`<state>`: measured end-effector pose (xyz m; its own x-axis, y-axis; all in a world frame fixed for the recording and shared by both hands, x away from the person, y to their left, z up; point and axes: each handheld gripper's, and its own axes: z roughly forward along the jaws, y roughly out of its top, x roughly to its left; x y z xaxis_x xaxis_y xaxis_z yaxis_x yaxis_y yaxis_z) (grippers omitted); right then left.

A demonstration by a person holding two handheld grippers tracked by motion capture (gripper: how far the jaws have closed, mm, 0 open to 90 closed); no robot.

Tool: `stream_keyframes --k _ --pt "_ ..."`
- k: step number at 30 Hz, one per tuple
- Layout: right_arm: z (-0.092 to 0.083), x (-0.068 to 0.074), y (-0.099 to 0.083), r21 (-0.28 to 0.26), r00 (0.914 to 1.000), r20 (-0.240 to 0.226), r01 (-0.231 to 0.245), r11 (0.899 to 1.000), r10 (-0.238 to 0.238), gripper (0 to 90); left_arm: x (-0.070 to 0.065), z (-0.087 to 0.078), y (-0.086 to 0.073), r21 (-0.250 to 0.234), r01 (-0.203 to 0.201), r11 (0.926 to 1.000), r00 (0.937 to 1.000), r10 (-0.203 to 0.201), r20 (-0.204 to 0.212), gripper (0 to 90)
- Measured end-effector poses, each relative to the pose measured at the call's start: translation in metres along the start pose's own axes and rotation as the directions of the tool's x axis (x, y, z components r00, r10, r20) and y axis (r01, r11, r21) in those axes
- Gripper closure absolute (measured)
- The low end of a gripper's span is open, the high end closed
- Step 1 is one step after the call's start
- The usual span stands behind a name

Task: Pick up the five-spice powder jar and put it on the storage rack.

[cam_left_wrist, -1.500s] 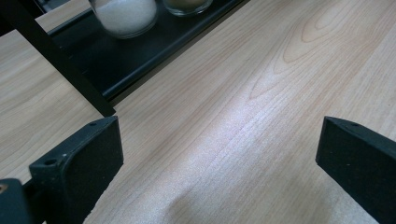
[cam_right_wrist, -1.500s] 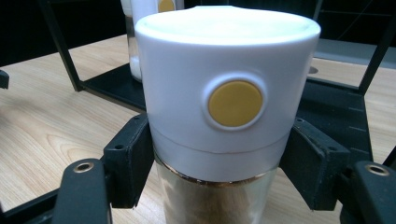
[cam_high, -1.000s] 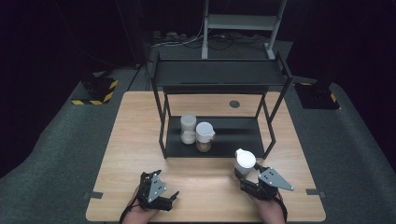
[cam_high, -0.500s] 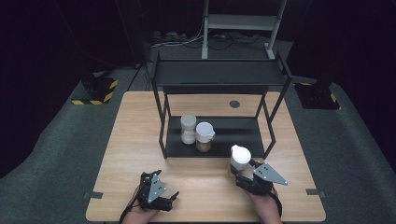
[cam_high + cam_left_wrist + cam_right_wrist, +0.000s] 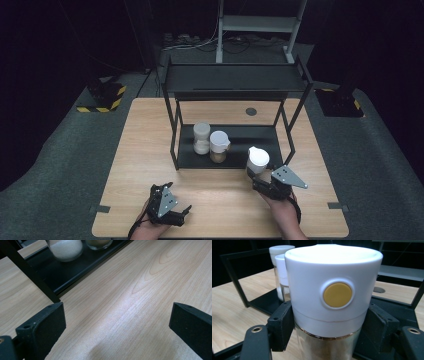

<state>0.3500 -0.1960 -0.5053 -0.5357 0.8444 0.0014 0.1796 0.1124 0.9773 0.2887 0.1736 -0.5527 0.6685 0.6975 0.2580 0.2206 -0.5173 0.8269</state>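
Both jaws of the right gripper [image 5: 329, 340] pinch a jar [image 5: 332, 297] just under its white cap, one black pad pressed on each side of the clear glass; brownish powder shows inside the glass below the cap, and a round yellow button sits on the cap's front. From the high view that jar [image 5: 258, 160] is upright in the right gripper [image 5: 262, 177], at the front right edge of the rack [image 5: 235, 80], just over the near rim of the rack's black bottom tray. The person's right hand [image 5: 282, 202] comes in from the bottom edge and carries the gripper with its grey plate on top. Two more jars stand touching or nearly so on the tray: a white-filled one [image 5: 201, 137] to the left and a capped one [image 5: 219, 146] with brown contents beside it, both well left of the held jar. Spread wide with nothing between them, the left gripper's [image 5: 117, 322] jaws hang over bare table [image 5: 130, 302]; its view catches the tray's corner, a rack leg and the bases of the two standing jars at the top. In the high view the left gripper [image 5: 170, 207] lies low near the table's front edge, well apart from the rack and from the right gripper.
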Motion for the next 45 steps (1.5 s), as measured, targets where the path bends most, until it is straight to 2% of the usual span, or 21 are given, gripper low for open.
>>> stream_keyframes --k 17,23,45 --pt "0.019 -0.010 0.015 -0.009 0.9994 0.028 -0.018 1.000 0.018 30.3 0.000 -0.001 0.000 -0.006 0.004 1.0000 1.0000 -0.004 0.001 0.8" --pt "0.027 -0.011 0.020 -0.010 0.9991 0.041 -0.007 1.000 0.007 30.3 0.000 -0.001 0.000 -0.009 0.006 0.9999 1.0000 -0.006 0.002 0.9" --pt "0.057 -0.018 0.018 0.003 0.9970 0.076 -0.016 1.000 0.015 30.3 0.002 -0.002 -0.001 -0.017 0.017 0.9997 0.9998 -0.017 0.009 0.9"
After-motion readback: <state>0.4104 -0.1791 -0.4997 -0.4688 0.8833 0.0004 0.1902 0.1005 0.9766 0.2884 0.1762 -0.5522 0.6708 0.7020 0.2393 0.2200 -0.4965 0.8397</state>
